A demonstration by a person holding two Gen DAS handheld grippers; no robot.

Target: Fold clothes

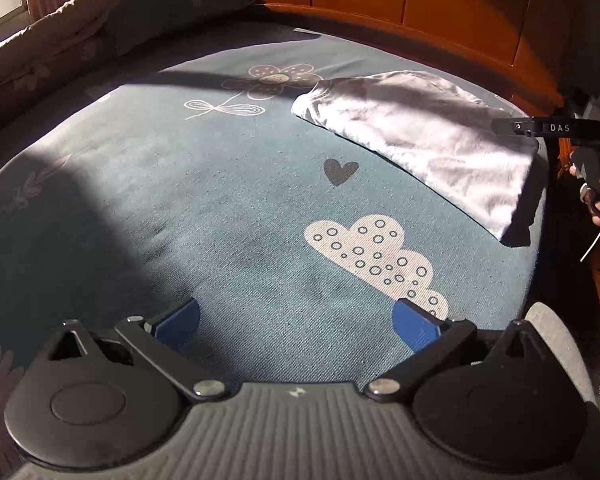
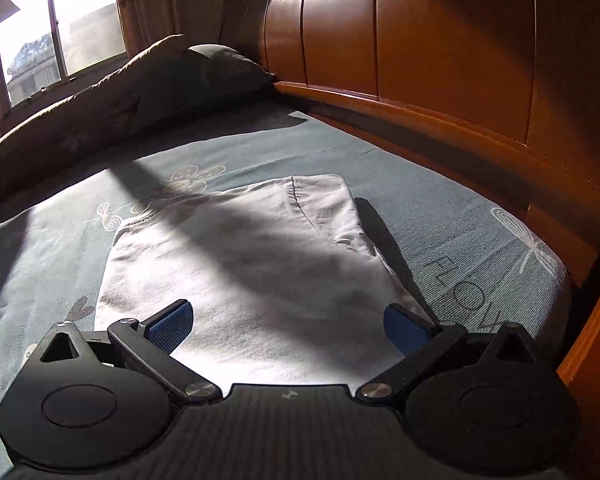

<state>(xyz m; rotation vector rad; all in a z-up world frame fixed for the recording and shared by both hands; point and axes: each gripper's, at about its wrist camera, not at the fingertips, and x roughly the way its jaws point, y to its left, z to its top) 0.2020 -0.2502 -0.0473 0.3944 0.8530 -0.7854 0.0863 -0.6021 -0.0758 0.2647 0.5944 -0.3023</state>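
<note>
Both tools idle over a bed: the left gripper (image 1: 296, 322) gapes wide over bare blue patterned sheet (image 1: 228, 216), holding nothing, and the right gripper (image 2: 288, 324), equally spread and empty, hovers at the near edge of a white garment (image 2: 240, 256). Already folded into a neat rectangle, it lies flat beside the wooden headboard (image 2: 420, 40); little folding appears left.
</note>
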